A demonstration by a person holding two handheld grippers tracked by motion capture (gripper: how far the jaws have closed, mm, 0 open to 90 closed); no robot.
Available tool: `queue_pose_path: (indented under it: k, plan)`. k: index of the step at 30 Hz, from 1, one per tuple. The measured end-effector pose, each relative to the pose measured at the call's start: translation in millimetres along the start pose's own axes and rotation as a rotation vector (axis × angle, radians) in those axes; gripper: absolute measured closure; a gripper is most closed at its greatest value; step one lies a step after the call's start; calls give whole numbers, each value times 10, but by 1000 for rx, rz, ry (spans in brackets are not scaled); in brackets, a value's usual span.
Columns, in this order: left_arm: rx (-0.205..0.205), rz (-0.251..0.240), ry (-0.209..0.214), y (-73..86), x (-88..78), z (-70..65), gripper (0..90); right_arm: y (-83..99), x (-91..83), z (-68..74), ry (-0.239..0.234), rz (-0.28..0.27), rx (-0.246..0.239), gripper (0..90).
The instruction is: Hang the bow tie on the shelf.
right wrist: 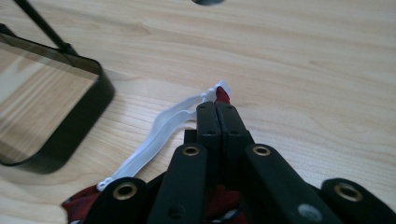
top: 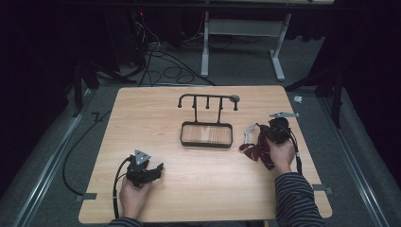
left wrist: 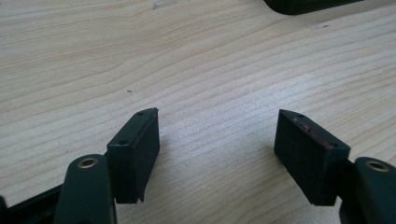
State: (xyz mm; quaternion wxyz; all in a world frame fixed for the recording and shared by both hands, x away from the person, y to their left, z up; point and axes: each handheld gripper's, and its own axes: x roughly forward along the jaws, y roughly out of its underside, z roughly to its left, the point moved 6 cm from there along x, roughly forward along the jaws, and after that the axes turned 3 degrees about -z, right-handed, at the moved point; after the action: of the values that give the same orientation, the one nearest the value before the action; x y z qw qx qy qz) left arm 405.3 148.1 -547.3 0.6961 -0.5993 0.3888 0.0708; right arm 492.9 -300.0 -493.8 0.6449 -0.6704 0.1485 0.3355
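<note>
The right gripper (right wrist: 215, 106) has its jaws pressed together on the mask (top: 256, 148), a dark red patterned cloth piece with a white strap (right wrist: 161, 131). In the right gripper view a small red edge and the strap end protrude just past the jaw tips. In the high view the mask lies at the right side of the table (top: 156, 109), under and beside the right hand (top: 281, 152); its long axis runs diagonally, from the strap end at upper left, nearest the tray, to the cloth at lower right toward the person. The strap trails from the jaws back along the tabletop toward the cloth. The rack (top: 206, 100), a black bar with hooks on two uprights, stands at the table centre on a black-rimmed tray (top: 206, 144) with a wooden floor. The tray sits just beside the mask, to its left. The left gripper (left wrist: 217, 142) rests near the front left of the table, well apart from the mask, jaws spread wide over bare wood with nothing between them.
</note>
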Motion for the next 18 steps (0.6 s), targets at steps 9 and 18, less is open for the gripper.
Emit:
queue_pose_path:
  k: [9, 18]
  plan:
    - [2, 0, 0, 0, 0, 2, 314, -92, -312, 123, -29, -65, -48, 900]
    - [0, 1, 3, 0, -2, 5, 313, -134, -539, 200, -54, -104, -72, 900]
